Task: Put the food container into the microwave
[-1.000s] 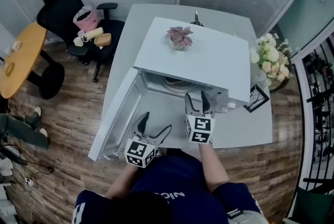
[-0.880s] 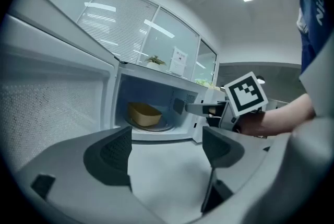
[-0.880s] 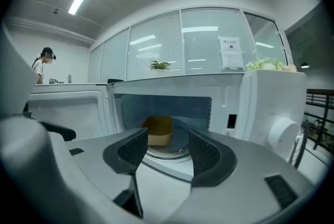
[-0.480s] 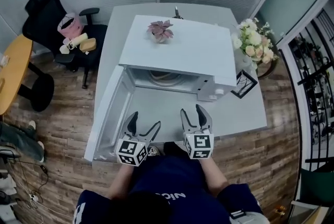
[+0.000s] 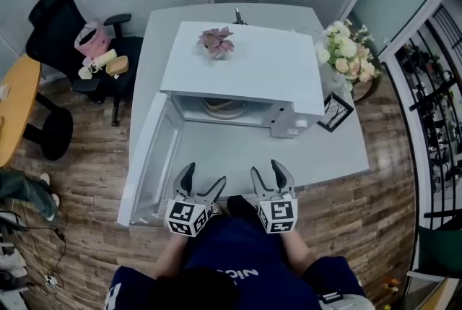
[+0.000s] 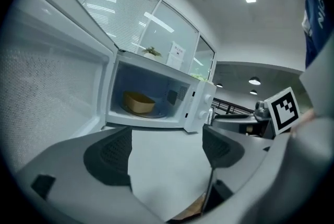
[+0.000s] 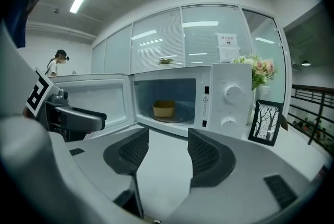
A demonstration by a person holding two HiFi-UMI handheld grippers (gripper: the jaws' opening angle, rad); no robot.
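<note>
Both left claw (image 5: 204, 177) and right claw (image 5: 268, 171) gape empty at worktop's (image 5: 339, 157) near edge; food container (image 7: 164, 108) is inside microwave (image 5: 245, 66); swing door (image 5: 148, 164) shut gently.

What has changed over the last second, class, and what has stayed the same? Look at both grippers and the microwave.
The right gripper has drawn back from the mouth of the microwave towards the person, to the near edge of the table. The left gripper moved back only slightly. Nothing was taken or let go: both are open and empty. The food container stays inside, and the door stays open.
</note>
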